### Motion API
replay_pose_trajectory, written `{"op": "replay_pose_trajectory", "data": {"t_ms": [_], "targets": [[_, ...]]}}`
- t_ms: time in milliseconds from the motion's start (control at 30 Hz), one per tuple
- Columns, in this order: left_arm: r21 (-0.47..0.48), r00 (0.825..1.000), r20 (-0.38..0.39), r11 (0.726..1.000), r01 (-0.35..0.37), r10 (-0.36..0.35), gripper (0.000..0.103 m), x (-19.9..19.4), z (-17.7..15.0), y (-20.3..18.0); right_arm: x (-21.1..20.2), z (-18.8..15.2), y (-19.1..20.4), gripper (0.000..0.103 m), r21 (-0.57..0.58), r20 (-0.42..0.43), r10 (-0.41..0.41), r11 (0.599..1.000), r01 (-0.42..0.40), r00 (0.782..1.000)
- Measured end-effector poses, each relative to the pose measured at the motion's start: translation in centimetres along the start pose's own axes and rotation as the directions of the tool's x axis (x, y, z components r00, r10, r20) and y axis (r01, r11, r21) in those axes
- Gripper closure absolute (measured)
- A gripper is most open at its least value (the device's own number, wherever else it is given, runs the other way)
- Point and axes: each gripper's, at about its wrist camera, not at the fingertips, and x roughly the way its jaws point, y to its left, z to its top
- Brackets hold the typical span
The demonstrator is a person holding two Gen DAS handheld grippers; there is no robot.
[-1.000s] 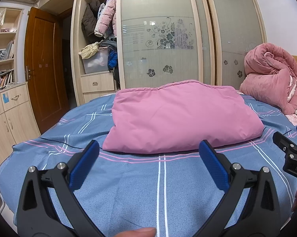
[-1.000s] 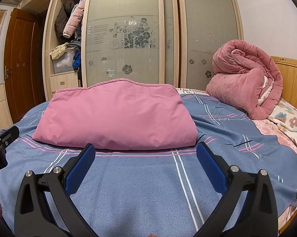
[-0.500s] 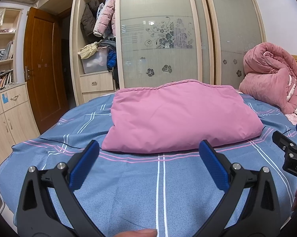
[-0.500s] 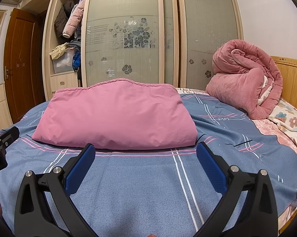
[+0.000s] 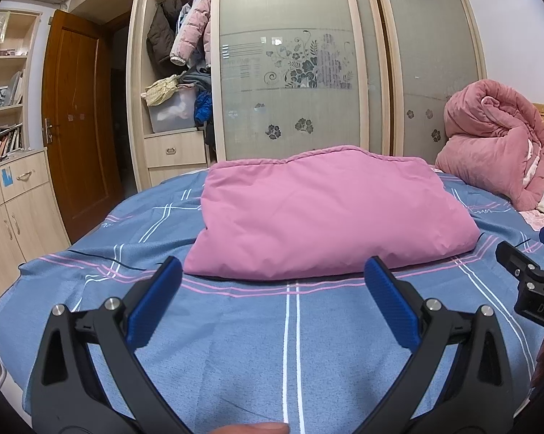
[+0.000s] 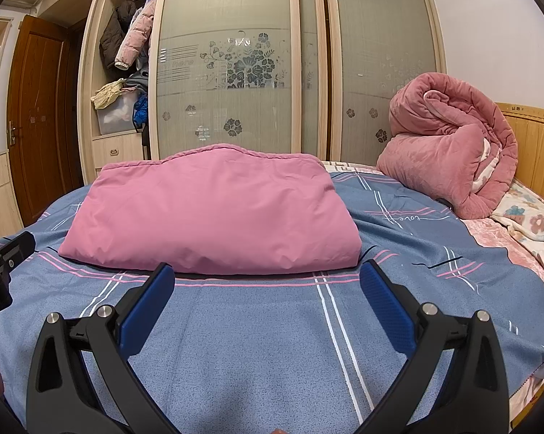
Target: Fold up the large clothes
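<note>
A pink padded garment [image 5: 326, 213] lies folded into a thick rectangle on the blue striped bedsheet [image 5: 290, 343]; it also shows in the right wrist view [image 6: 214, 209]. My left gripper [image 5: 272, 275] is open and empty, a short way in front of the garment's near edge. My right gripper [image 6: 266, 278] is open and empty too, just short of the same edge. The right gripper's tip shows at the right edge of the left wrist view [image 5: 525, 282]. The left gripper's tip shows at the left edge of the right wrist view [image 6: 4, 260].
A rolled pink quilt [image 6: 449, 144] sits at the bed's head by the wooden headboard [image 6: 536, 144], with a floral blanket [image 6: 532, 224] beside it. A wardrobe with glass sliding doors [image 5: 290, 72] stands behind the bed. A wooden door [image 5: 76, 126] and cabinets [image 5: 11, 209] are at the left.
</note>
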Motion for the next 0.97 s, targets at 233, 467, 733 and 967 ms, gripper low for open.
{"op": "replay_pose_trajectory", "data": {"t_ms": [233,467,733,967], "targets": [[0.001,1.0,0.001,1.0,0.001,-0.001,0.002,-0.02,0.01,0.0,0.02,-0.02,0.02,0.001,-0.001,-0.001,0.0,1.0,0.0,1.0],[-0.005,1.0,-0.002,1.0,0.008,-0.008,0.002,-0.07,-0.01,0.04,0.04,0.01,-0.02,0.001,-0.001,-0.001,0.001,1.0,-0.001,1.0],[-0.035,0.999,-0.039,0.999,0.005,-0.006,0.002,0.48,-0.17,0.43,0.04,0.0,0.0,0.001,-0.002,-0.001,0.001,1.0,-0.001,1.0],[-0.023,0.999,-0.047,1.0,0.021,-0.022,0.002,0.77,-0.38,0.07,-0.01,-0.05,0.09,0.001,-0.004,-0.003,0.002,1.0,-0.002,1.0]]}}
